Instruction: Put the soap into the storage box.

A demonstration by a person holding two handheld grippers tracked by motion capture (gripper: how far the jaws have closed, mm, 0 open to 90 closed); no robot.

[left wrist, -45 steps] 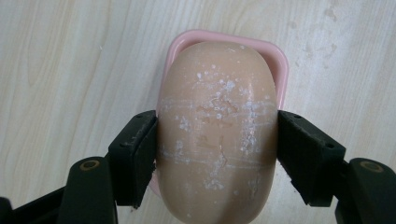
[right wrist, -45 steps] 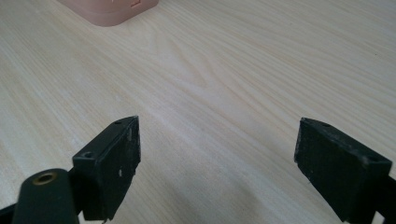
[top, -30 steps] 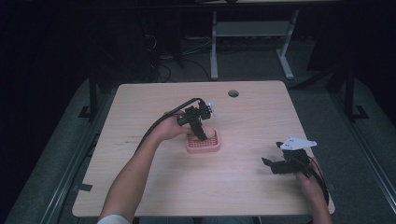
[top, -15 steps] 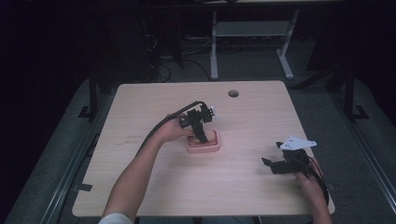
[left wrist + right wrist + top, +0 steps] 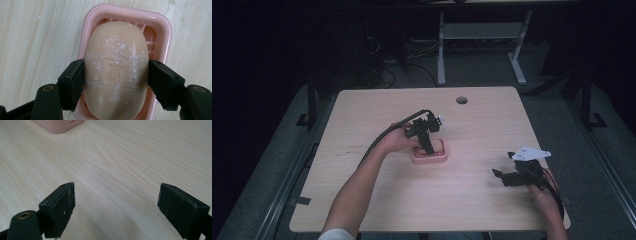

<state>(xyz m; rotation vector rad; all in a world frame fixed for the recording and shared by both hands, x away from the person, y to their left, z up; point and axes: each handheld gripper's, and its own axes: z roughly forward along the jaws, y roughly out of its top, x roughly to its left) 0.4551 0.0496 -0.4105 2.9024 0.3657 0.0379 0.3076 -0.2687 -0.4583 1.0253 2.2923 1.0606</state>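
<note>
Soap is sitting in a pink dish near the middle of the tabletop, slightly toward the left edge; the bar is a rounded peach oval, dusted with dry white flecks, and it is nearly covering the dish's slatted floor. It is looking hard and fairly light, stiff enough to take a firm squeeze, yet its curved, smooth sides are likely to be slippery, so a grip too near either end is risking a squirt out of the pads; the best hold is probably across the broad middle, on the two long flanks, which is where the left gripper is now pinching it, one black jaw lying flat against each side. The dish is looking light too, and could be coming up with the bar if the soap is sticking to it.

In the high view the left gripper is pointing steeply down over the dish, the forearm reaching in from the near edge and the wrist bending downward above it. The right gripper is resting low over bare wood near the right end of the near edge, well apart from the dish, its jaws standing spread wide with nothing between them; the right hand is holding it close to the tabletop.
</note>
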